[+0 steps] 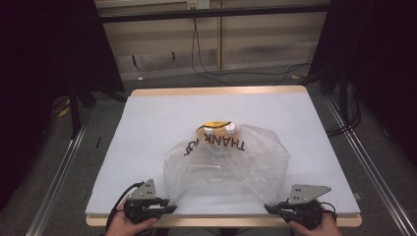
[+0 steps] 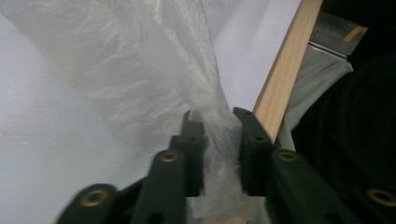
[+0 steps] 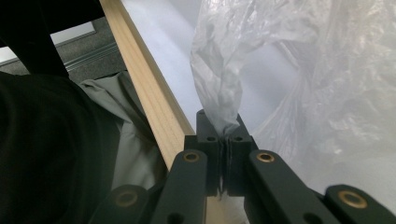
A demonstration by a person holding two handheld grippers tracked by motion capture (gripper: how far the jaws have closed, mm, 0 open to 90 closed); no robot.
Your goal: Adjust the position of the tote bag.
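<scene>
Now we pinch one handle of the plastic bag [image 1: 226, 160] in each clamped gripper, left gripper [image 1: 164, 209] and right gripper [image 1: 269, 208], the bag lying ahead between them.

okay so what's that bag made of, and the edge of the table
Bag: thin clear plastic film, likely polyethylene; glossy, crinkled, see-through, black print. Table edge: pale unfinished-looking wood with visible grain, perhaps pine; the top looks like a matte white sheet.

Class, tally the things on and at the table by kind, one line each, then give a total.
Clear plastic bag: 1
Yellow item inside the bag: 1
Grippers, left gripper and right gripper: 2
Total: 4
</scene>
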